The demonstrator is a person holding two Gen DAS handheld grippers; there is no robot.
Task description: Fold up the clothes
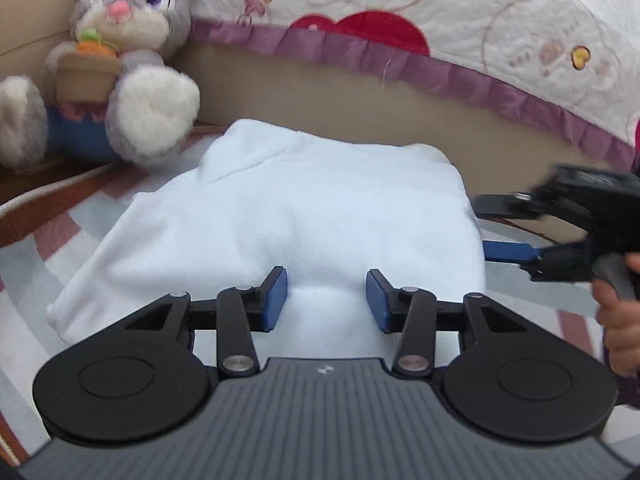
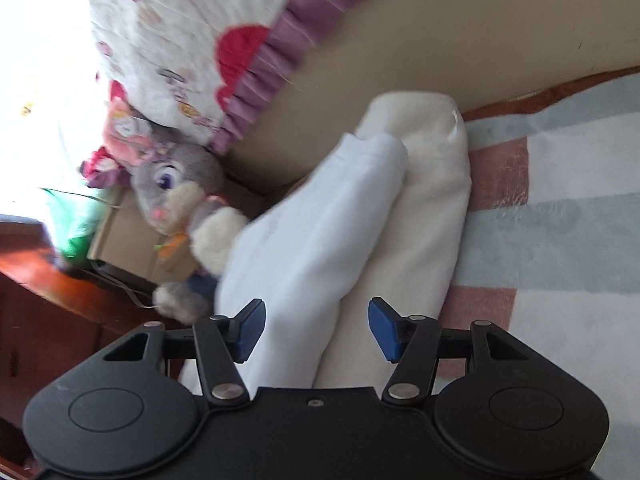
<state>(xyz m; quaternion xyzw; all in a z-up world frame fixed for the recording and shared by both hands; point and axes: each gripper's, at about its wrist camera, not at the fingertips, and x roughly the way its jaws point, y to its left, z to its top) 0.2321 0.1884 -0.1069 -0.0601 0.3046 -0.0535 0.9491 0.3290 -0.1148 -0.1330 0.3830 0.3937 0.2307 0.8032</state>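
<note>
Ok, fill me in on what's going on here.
A person is folding clothes on a striped rug with a handheld tool in each hand. A white garment lies folded on a cream one. The left tool is open over its near edge; the right tool is open at its side, gripping nothing. A plush rabbit sits behind.

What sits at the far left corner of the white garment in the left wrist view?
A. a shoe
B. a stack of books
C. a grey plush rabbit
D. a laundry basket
C: a grey plush rabbit holding a carrot sits just beyond the white garment's far left corner.
</note>
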